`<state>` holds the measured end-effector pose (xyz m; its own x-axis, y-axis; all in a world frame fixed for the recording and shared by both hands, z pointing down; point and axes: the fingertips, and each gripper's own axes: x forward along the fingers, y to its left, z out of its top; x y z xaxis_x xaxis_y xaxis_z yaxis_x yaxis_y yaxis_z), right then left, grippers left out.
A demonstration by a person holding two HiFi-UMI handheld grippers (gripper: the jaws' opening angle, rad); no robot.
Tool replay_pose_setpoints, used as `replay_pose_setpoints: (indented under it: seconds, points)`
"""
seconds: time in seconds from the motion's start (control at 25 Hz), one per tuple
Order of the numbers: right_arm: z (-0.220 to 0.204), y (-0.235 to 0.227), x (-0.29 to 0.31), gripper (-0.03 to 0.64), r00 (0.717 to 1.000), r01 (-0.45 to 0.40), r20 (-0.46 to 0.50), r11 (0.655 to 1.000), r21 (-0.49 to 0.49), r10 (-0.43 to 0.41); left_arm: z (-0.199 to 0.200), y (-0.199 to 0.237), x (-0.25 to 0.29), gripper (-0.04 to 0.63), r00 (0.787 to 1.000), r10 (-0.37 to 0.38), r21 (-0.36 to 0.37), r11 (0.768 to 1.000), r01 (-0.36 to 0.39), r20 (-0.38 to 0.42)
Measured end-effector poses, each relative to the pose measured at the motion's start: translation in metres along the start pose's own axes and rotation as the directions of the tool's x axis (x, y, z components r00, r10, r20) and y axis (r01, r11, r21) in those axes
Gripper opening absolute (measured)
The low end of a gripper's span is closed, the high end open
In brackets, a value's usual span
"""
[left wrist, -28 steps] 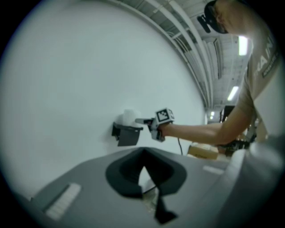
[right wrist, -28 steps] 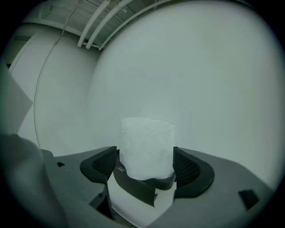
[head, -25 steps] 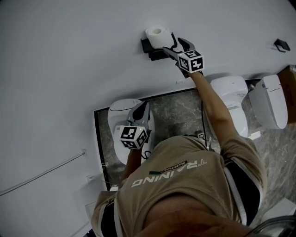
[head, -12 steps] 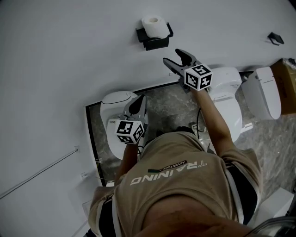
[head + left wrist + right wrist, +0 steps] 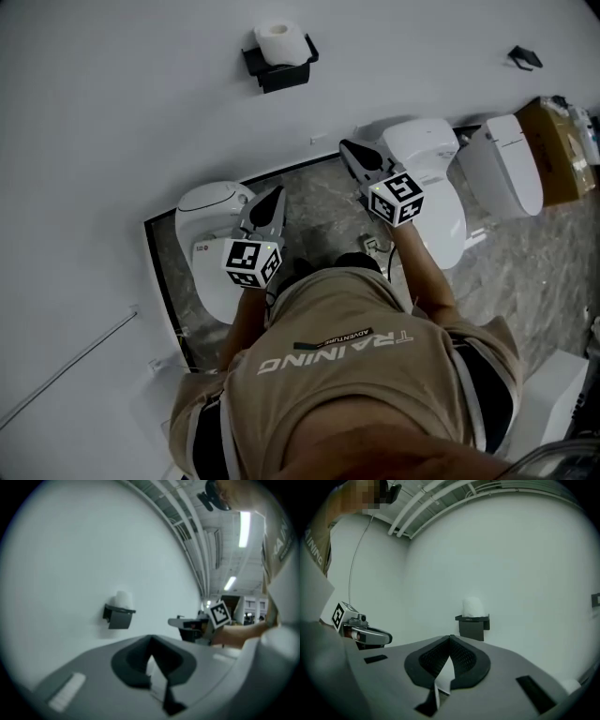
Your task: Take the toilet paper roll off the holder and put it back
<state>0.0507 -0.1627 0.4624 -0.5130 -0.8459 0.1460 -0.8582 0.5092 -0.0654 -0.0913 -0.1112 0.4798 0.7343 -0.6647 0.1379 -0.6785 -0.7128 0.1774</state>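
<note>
The white toilet paper roll (image 5: 279, 42) stands upright on the black wall holder (image 5: 281, 73), high on the white wall. Both gripper views show the roll (image 5: 472, 606) (image 5: 123, 599) on the holder (image 5: 472, 626) (image 5: 118, 617) well ahead of the jaws. My right gripper (image 5: 349, 147) is held below and right of the holder, apart from it. Its jaws are closing to a shut point (image 5: 450, 637) with nothing between them. My left gripper (image 5: 272, 193) hangs lower left, also shut and empty (image 5: 150, 638).
Three white toilets stand below the wall: one at the left (image 5: 211, 239), one in the middle (image 5: 427, 178), one at the right (image 5: 506, 164). A cardboard box (image 5: 562, 141) sits far right. A small black hook (image 5: 525, 57) and a thin rail (image 5: 66, 361) are on the wall.
My right gripper has drawn back and down from the holder and its jaws have gone from open to shut. The roll stays on the holder. The left gripper has barely moved.
</note>
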Motion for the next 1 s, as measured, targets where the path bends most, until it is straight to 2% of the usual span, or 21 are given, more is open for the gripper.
replay_pose_setpoints:
  seconds: [0.12,0.24,0.44,0.8,1.0]
  points:
    - [-0.007,0.005,-0.018,0.014,1.0,0.0,-0.001,1.0,0.017,0.0,-0.002,-0.007,-0.001,0.003,1.0,0.005,0.0,1.0,-0.005,0.012]
    - [-0.01,0.01,-0.039,0.014,0.999,-0.037,0.002,0.999,0.013,0.037,-0.005,-0.023,-0.005,0.003,1.0,0.013,-0.005,1.0,-0.013,0.016]
    - [-0.004,0.016,-0.08,0.014,0.996,-0.084,0.02,0.996,-0.027,0.085,-0.004,-0.05,-0.017,0.003,0.998,0.055,0.008,0.998,-0.055,0.017]
    - [-0.008,0.033,-0.188,0.013,0.995,-0.088,0.04,0.993,-0.079,0.092,-0.021,-0.129,-0.059,0.003,0.984,0.178,0.012,0.984,-0.178,0.024]
    - [-0.029,0.049,-0.238,0.014,0.993,-0.105,0.042,0.994,-0.03,0.106,-0.036,-0.178,-0.085,0.003,0.977,0.213,0.023,0.977,-0.213,0.003]
